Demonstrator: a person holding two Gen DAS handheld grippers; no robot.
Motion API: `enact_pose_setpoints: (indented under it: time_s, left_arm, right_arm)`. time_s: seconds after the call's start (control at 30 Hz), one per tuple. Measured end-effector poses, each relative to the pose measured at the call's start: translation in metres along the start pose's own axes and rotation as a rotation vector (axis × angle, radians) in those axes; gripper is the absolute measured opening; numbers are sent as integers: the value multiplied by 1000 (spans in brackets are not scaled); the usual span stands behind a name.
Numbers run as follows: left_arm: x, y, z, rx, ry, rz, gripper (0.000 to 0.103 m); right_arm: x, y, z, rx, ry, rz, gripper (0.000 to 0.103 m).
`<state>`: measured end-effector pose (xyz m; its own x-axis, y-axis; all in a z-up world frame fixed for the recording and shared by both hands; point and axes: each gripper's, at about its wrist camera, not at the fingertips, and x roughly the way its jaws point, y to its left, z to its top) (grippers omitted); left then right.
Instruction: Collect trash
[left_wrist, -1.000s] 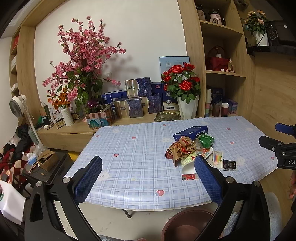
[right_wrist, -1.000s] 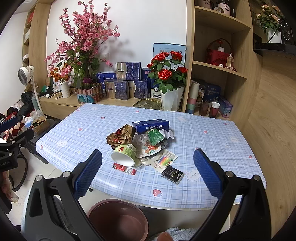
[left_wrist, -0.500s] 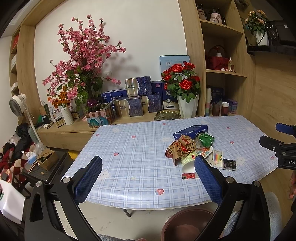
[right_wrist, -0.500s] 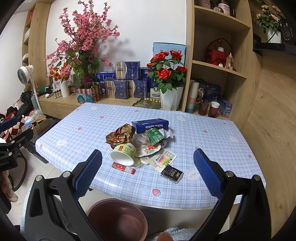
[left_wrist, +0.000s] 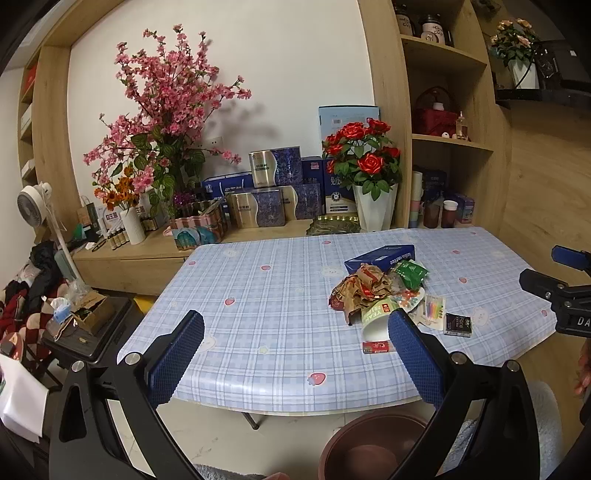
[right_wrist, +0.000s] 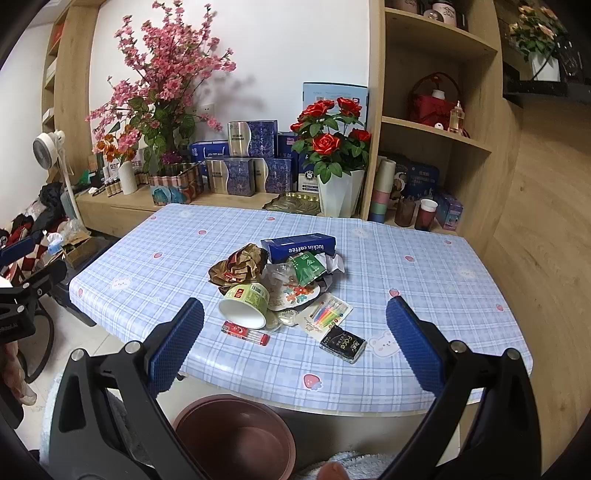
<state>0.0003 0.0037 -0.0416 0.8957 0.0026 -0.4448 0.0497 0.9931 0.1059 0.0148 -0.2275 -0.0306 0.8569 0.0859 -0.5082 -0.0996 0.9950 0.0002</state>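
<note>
A pile of trash lies on the blue checked table (right_wrist: 424, 269): a tipped green paper cup (right_wrist: 245, 304), crumpled brown paper (right_wrist: 238, 264), a blue coffee box (right_wrist: 299, 245), a green packet (right_wrist: 306, 267), a red lighter-like stick (right_wrist: 245, 332), a candle packet (right_wrist: 327, 314) and a small black box (right_wrist: 342, 345). A brown bin (right_wrist: 236, 437) stands on the floor below the table's front edge. My right gripper (right_wrist: 295, 343) is open, near the front edge before the pile. My left gripper (left_wrist: 295, 350) is open, left of the pile (left_wrist: 376, 291).
A white vase of red roses (right_wrist: 338, 147) stands behind the table's far edge. Boxes and pink blossoms (right_wrist: 166, 74) fill the low sideboard. Shelves with cups stand at the right. A fan, clothes and a cardboard box (left_wrist: 88, 310) crowd the floor at left.
Both grippers have drifted very slightly; the view is almost the same. Nothing on the table has moved.
</note>
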Motion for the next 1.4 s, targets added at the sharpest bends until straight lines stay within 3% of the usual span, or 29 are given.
enact_pose_setpoints:
  time_s: [0.13, 0.27, 0.53, 0.67, 0.8, 1.13, 1.2, 1.27, 1.4]
  left_arm:
    - [15, 1, -6, -23, 33, -23, 98]
    - [36, -1, -17, -35, 94, -56, 98]
    - [70, -13, -31, -16, 130, -112, 98]
    - [93, -20, -30, -1, 191, -134, 98]
    - [114, -29, -23, 5, 216, -150, 98]
    - [196, -60, 27, -53, 299, -240, 96]
    - [215, -72, 37, -32, 307, -249, 89]
    - [238, -80, 44, -22, 331, -246, 87]
    - [289, -84, 49, -100, 434, -263, 86]
  right_arm:
    - [12, -10, -16, 31, 10, 33, 97]
    - [26, -21, -31, 42, 32, 10, 97]
    - [65, -37, -55, 74, 113, 18, 97]
    - [87, -45, -66, 84, 165, 22, 97]
    - [107, -50, -76, 57, 197, -45, 97]
    - [156, -72, -91, 133, 265, -17, 97]
    - [164, -74, -91, 129, 271, -16, 97]
    - [173, -76, -91, 130, 276, -14, 97]
    - [187, -81, -93, 143, 287, -1, 97]
